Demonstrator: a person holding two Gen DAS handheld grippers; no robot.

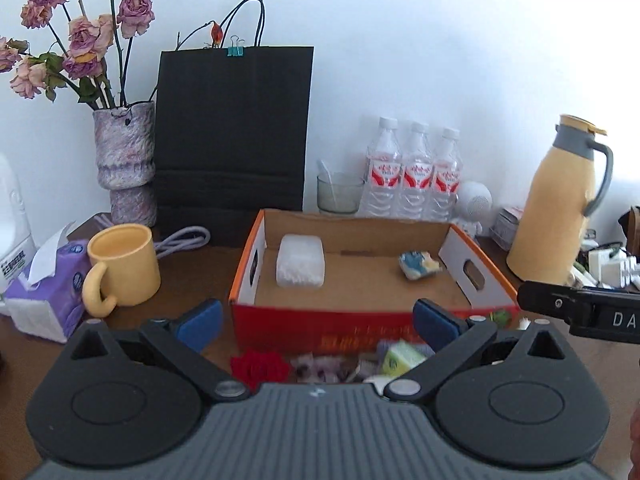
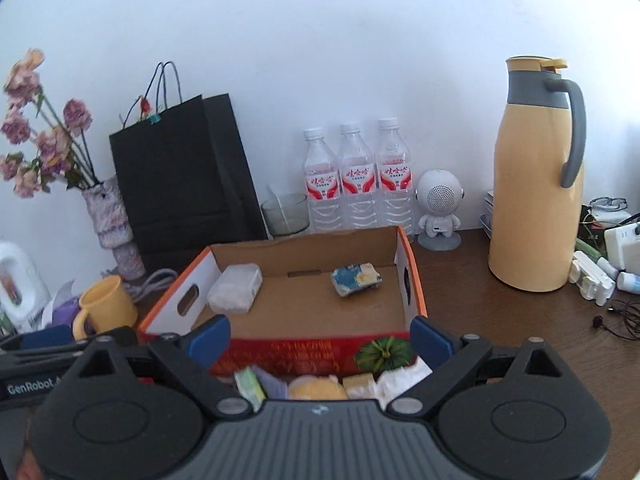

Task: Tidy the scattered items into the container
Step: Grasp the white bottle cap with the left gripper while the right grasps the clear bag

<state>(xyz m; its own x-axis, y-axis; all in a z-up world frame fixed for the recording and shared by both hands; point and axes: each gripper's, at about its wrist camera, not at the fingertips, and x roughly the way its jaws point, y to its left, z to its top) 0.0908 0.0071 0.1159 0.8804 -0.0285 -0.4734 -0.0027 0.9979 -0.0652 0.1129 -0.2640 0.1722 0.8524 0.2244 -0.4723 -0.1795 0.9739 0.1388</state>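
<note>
An open cardboard box (image 1: 472, 268) (image 2: 408, 280) with red-orange sides stands mid-table. Inside lie a white plastic case (image 1: 300, 266) (image 2: 236, 288) at the left and a blue-and-yellow packet (image 1: 418, 265) (image 2: 356, 278) at the right. In front of the box, small items lie scattered: a red knitted flower (image 1: 260, 368), a green packet (image 1: 400, 358) (image 2: 250, 386), a yellow round thing (image 2: 316, 390), white wrappers (image 2: 400, 380). My left gripper (image 1: 318, 320) hovers open above them, holding nothing. My right gripper (image 2: 320, 338) also hangs open and empty over them.
A yellow mug (image 1: 120, 266) (image 2: 106, 304) and purple tissue pack (image 1: 48, 292) sit left. Behind stand a vase of dried roses (image 1: 126, 164), black paper bag (image 1: 232, 136), glass (image 1: 338, 192), three water bottles (image 2: 356, 176), a white figurine speaker (image 2: 438, 208). Yellow thermos (image 2: 536, 184) and clutter at right.
</note>
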